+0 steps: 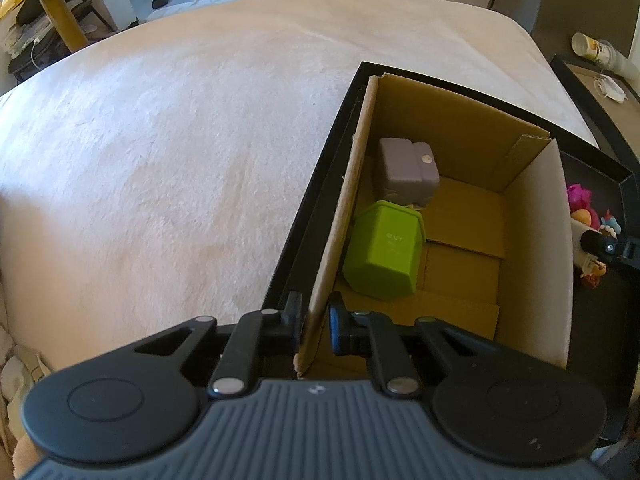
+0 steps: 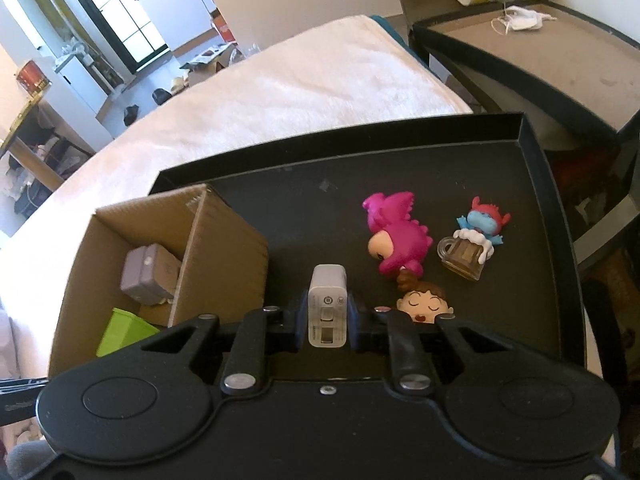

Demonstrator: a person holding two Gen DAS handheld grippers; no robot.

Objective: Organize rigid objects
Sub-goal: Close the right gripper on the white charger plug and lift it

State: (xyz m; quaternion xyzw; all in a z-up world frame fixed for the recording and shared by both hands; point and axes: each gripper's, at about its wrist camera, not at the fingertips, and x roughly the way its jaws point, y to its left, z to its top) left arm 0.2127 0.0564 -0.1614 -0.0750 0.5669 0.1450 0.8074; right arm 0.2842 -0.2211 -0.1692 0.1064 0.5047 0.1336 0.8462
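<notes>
The right gripper (image 2: pixel 327 322) is closed on a white charger (image 2: pixel 327 312), its pads pressing both sides; the charger stands upright between the jaws over the black tray (image 2: pixel 532 216). The left gripper (image 1: pixel 314 330) is clamped on the near-left wall of the cardboard box (image 1: pixel 348 216), steadying it. The step in hand appears to be the transfer of the charger into the box. The next move likely calls for carrying it left over the box's right wall and releasing it on bare floor, clear of the green box (image 1: pixel 384 252) and grey adapter (image 1: pixel 406 170). Three toys remain on the tray, right of the charger.
</notes>
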